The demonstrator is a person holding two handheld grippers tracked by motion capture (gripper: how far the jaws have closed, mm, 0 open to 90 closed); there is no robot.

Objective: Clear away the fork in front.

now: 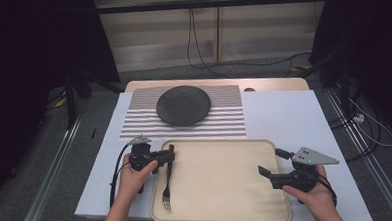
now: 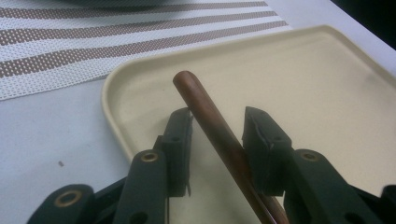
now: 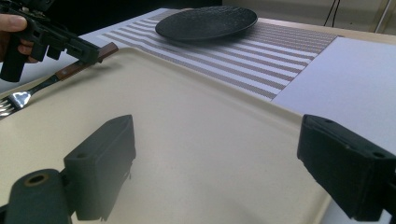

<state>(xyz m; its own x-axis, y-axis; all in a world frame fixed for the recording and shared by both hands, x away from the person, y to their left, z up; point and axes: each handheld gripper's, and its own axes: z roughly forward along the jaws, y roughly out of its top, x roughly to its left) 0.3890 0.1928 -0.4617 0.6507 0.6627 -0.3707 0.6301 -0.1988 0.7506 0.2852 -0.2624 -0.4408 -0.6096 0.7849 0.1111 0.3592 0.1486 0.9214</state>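
A fork (image 1: 167, 187) with a brown handle (image 2: 210, 121) lies along the left side of a beige tray (image 1: 222, 140), tines toward the near edge. My left gripper (image 1: 171, 156) is open with its jaws on either side of the handle's far end; tray colour shows in the gaps beside the handle. From the right gripper view, the fork (image 3: 70, 70) slopes up to the left gripper (image 3: 95, 55) at the tray's rim (image 3: 187, 79). My right gripper (image 1: 269, 160) hangs wide open over the tray's right side with nothing between its jaws (image 3: 215, 135).
A dark round plate (image 1: 183, 105) sits on a striped placemat (image 1: 223, 116) behind the tray. A white cloth (image 1: 284, 114) covers the table. Cables trail on the floor beyond the far edge. Most of the tray's floor (image 2: 303, 93) is bare.
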